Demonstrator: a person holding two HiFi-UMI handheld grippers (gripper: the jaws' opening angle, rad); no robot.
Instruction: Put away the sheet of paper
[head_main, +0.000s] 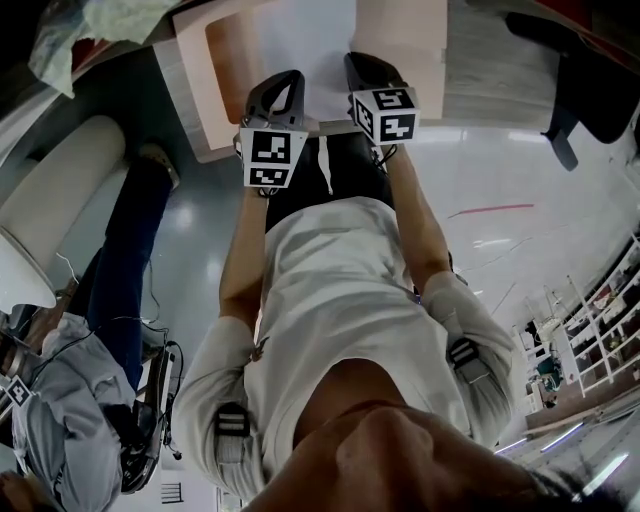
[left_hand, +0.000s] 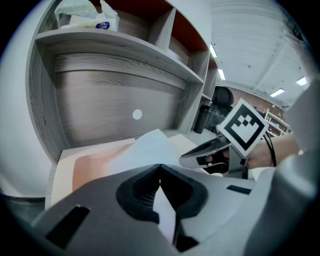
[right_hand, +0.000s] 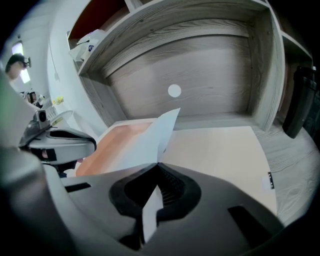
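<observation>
The white sheet of paper (left_hand: 150, 147) is held up by both grippers over an open beige and pink folder (right_hand: 220, 150) lying on the desk. My left gripper (left_hand: 160, 165) is shut on the sheet's near edge, with the paper running through its black pads. My right gripper (right_hand: 158, 164) is likewise shut on the sheet (right_hand: 145, 142), whose far corner sticks up. In the head view the left gripper (head_main: 283, 85) and right gripper (head_main: 366, 68) stand side by side at the top, with the paper (head_main: 315, 45) between them above the folder (head_main: 225, 60).
A grey wooden shelf unit (left_hand: 115, 95) backs the desk, with plastic bags (left_hand: 87, 17) on its upper shelf. A dark bottle-like object (right_hand: 300, 102) stands at the right of the desk. Another person (head_main: 60, 420) is at the head view's left.
</observation>
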